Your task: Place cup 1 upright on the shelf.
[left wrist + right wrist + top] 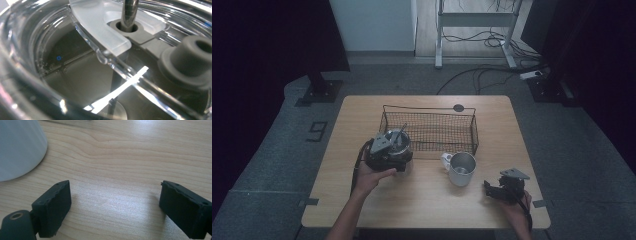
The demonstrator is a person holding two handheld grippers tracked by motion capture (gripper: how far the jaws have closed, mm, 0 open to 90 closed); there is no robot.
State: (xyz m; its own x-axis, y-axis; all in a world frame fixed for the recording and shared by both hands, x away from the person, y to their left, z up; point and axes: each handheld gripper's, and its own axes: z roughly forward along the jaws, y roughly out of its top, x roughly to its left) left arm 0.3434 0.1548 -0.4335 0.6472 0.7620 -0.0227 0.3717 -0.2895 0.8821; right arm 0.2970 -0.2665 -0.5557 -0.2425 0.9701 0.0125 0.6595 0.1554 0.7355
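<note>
Two grippers over a wooden worktop (422, 195). Left gripper (388, 149) right at a clear glass cup (399, 142), just in front of the wire basket (429, 129), near its left end. Metal straw (128, 13) standing up through a cloudy plastic lid (100, 27) on the cup. Cannot tell how the left jaws sit, too close to the glass. Right gripper (115, 205) low on the bare wood, jaws apart, nothing between them. Metal mug (461, 168) with a white handle just beside it, near the middle.
</note>
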